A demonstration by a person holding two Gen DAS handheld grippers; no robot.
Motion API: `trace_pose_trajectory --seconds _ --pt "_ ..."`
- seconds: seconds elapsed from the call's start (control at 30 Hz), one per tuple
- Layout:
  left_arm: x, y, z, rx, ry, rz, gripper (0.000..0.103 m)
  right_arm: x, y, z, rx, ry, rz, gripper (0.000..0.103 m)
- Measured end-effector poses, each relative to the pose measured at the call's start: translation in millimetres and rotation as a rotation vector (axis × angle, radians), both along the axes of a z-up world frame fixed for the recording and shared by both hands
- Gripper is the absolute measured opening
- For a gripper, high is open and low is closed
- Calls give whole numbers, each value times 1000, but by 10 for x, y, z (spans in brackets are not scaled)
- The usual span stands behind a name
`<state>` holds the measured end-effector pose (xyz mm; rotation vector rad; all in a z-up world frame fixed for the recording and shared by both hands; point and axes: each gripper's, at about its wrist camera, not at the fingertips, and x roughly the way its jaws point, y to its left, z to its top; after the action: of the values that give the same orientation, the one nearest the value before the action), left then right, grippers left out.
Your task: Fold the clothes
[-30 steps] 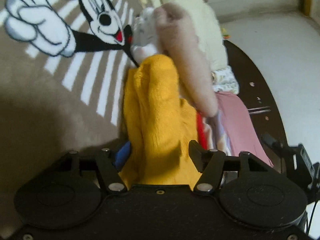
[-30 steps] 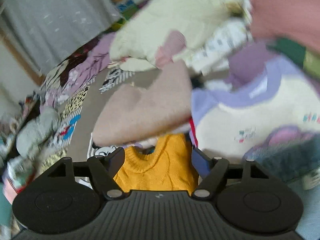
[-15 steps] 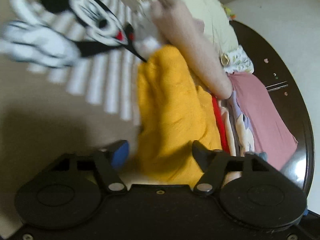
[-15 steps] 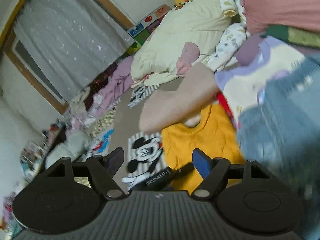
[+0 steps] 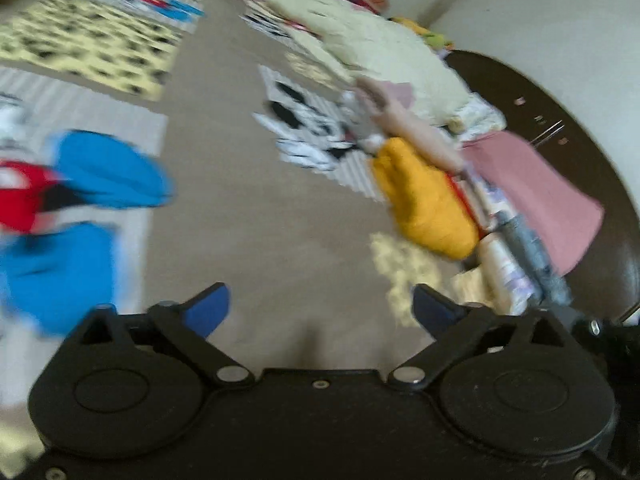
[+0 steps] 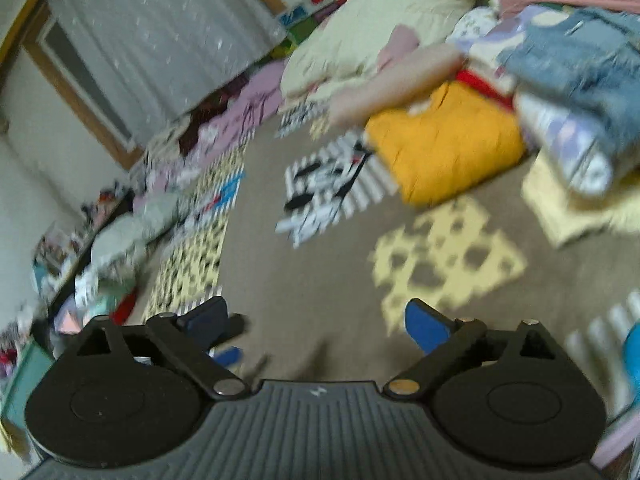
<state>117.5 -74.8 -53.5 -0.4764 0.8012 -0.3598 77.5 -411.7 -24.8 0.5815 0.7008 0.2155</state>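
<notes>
Left gripper point(image 5: 320, 304): held above bare brown carpet point(image 5: 260, 220), blue-padded fingers point(image 5: 208, 308) spread wide, nothing between them. Right gripper point(image 6: 316, 316): likewise splayed and empty over the same carpet. Folded yellow sweater point(image 5: 424, 200) seen ahead and to the right of the left gripper, well apart from both tools, resting at the edge of a heap of clothes point(image 6: 568, 92) with a pinkish garment point(image 5: 408, 128) lying across its far end; in the right wrist view, ahead and slightly right, beside a cartoon-mouse patch point(image 6: 320, 192) of the carpet. Both views smeared by motion blur, so fine detail of the heap not readable. Judged as a gap between garments, sweater apparently done and set aside, next piece not yet in hand. For a good next step: slowed approach advised, one garment singled out of the heap rather than a clump, gripped at two far-apart edges such as shoulders or hem corners, lifted free without dragging the stacked sweater, then spread flat on open carpet before any crease. Risk judged: toppling the heap onto the finished piece.
</notes>
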Motion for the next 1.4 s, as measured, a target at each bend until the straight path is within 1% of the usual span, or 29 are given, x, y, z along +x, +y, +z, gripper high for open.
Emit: trace_pose_trajectory --seconds 0.03,0.13,0.17,0.27,0.4,0.5,0.6,0.7,0.77,0.83,0.97,1.0,1.1,1.17,1.27,1.33,1.4 --pt "-145 85 64 60 -11 24 103 -37 134 8 -13 4 20 100" --pt "-637 323 259 272 -84 101 103 -153 530 66 -47 3 78 102" --pt "-767 393 304 316 -97 125 103 -203 661 103 -66 -1 97 102" --pt "-1117 592 459 379 -111 187 103 -392 1066 230 -155 -7 145 103" --pt "-1439 707 641 420 -129 229 103 -673 1464 367 -252 -8 184 103" --pt "-1629 703 747 465 -167 247 103 -875 1677 450 -332 -22 186 103" --pt "-1775 667 827 508 -202 251 103 -1045 1795 500 -365 -34 184 103" --pt "-1869 675 853 495 -207 252 103 -1214 1891 562 -394 -55 172 103" --pt "-1905 703 847 457 -195 238 103 -1312 1932 601 -398 -71 162 103" --pt "-1931 728 844 428 -186 248 103 -1398 1957 660 -400 -87 154 103" --pt "-1968 750 920 393 -182 252 103 -1482 2001 741 -449 -118 142 103" --pt "-1982 737 947 406 -188 254 103 -1497 2006 764 -458 -125 144 103" --pt "-2033 666 991 487 -204 273 103 -1532 2026 826 -484 -148 140 103" --pt "-2045 668 982 473 -186 272 103 -1556 2037 854 -490 -159 132 103" --pt "-2055 668 962 464 -179 260 103 -1580 2039 871 -473 -168 141 103" --pt "-2069 643 961 496 -185 272 103 -1596 2098 866 -475 -169 152 103" --pt "-2069 633 957 509 -185 278 103 -1589 2107 846 -475 -165 158 103"
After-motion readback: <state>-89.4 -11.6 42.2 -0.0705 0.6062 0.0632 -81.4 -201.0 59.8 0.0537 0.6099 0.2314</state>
